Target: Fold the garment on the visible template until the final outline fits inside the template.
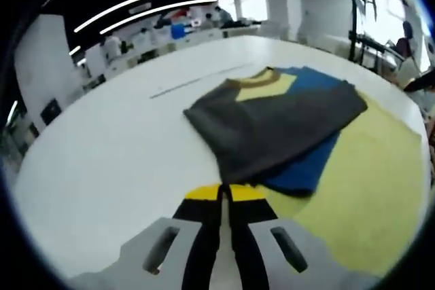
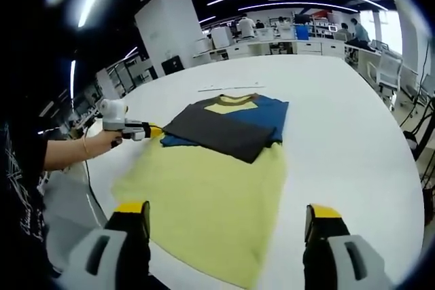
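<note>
The shirt lies on the white tabletop, partly folded: a grey panel is turned over the upper body, blue shows beside and under it, and the yellow lower half spreads flat toward the right gripper. No separate template outline can be made out around the cloth.

The left gripper has its jaws nearly together, their yellow tips at the near edge of the grey panel; whether any cloth is pinched between them cannot be told. In the right gripper view the same tool sits at the fold's left edge, held by a hand. The right gripper is wide open, holding nothing, hovering short of the yellow hem.

Risks from here, as a judgement:
- If the left gripper pulls away with cloth caught, the grey panel likely drags and the fold opens.
- If the right gripper pinches only the top layer of the hem, the yellow half may fold crooked or bunch.
- A fold of the long yellow half carried too far could bury the collar and leave the outline uneven.
- The slick tabletop may let the whole shirt slide during a lift.
</note>
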Demonstrator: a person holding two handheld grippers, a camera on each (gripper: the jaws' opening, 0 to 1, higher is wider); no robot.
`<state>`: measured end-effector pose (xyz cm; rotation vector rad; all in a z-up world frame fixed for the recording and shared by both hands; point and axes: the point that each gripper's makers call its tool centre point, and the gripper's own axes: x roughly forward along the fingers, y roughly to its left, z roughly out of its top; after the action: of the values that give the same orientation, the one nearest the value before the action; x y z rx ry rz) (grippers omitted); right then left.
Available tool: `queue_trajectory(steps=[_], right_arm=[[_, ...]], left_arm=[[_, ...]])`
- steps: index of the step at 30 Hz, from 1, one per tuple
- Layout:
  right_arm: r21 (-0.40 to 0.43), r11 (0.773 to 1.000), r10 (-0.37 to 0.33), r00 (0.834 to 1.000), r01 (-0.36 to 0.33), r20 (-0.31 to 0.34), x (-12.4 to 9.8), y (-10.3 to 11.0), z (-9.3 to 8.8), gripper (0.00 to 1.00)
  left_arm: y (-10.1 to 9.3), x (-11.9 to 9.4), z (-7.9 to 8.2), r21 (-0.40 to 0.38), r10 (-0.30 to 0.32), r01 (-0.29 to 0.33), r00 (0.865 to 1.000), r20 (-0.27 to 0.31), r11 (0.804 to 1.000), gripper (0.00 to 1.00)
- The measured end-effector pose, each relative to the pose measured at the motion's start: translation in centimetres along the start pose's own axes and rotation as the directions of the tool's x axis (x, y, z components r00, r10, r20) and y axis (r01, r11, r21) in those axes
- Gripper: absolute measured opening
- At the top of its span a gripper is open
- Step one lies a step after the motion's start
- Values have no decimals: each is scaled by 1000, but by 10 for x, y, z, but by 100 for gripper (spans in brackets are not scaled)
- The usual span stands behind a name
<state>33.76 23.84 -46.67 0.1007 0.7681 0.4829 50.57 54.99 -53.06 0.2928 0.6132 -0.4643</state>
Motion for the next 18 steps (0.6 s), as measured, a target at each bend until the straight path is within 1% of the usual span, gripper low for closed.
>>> queue_trajectory(steps=[7,12,15,18], right_arm=[[0,1000,4,1000,-4,-6,1,1,-1,95],[-1,1000,8,1000,-8,-9,2,2,-1,95],[-2,1000,8,1000,-8,-11,2,2,-2,95],[0,1000,8,1000,-8,-14,2,2,-3,95]], left_arm=[[2,1,-2,10,19,-19,1000,-9,1000,0],[8,3,-1,17,36,-36,999,6,999,0],[15,3,-2,-2,51,-51,999,-5,999,0],[18,2,-3,-16,45,-45,999,-4,999,0]])
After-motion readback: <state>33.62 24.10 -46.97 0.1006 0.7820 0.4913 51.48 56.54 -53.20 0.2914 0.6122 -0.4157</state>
